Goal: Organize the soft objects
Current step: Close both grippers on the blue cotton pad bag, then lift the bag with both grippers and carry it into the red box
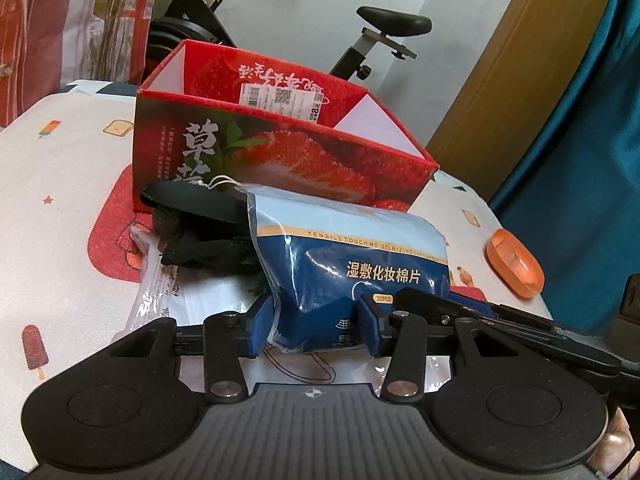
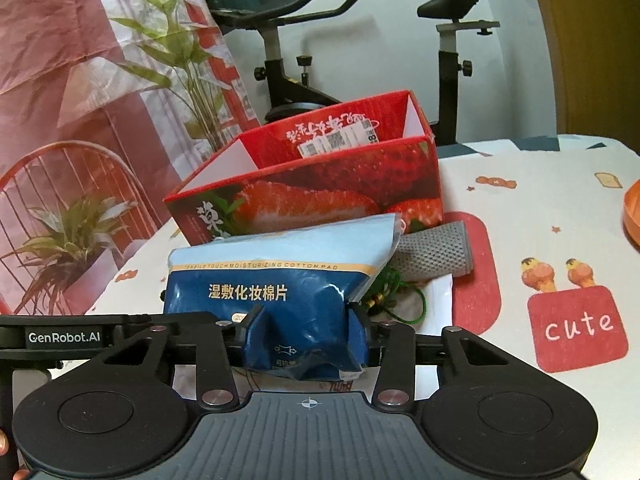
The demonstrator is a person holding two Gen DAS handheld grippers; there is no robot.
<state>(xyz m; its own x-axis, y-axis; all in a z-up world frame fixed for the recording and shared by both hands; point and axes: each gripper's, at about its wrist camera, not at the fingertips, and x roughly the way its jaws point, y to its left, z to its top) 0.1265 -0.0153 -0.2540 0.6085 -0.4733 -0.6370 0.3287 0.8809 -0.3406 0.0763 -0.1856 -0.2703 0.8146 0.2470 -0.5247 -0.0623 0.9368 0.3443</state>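
Left wrist view: the left tool (image 1: 316, 330) clamps the near end of a blue cotton-pad pack (image 1: 352, 256), its blue pads pressed into the dented wrapper on both sides; the pack lies just in front of the red strawberry box (image 1: 280, 160), which stands open-topped on the patterned surface (image 1: 60, 220); to the left of the pack, touching it, sits a black fabric item (image 1: 192, 216) on a clear plastic bag (image 1: 160, 300); an orange case (image 1: 515, 264) rests well to the right of the pack. Right wrist view: the right tool (image 2: 304, 338) pinches the same pack (image 2: 280, 276) at its near end, the film crumpled between the pads; a grey knitted cloth (image 2: 434, 254) lies beside the pack's right corner, close against the box (image 2: 320, 192); green cord (image 2: 400, 300) shows just right of the pack, over a white packet (image 2: 438, 304); an exercise bike (image 2: 288, 60) stands behind the box, beyond the surface (image 2: 520, 220).
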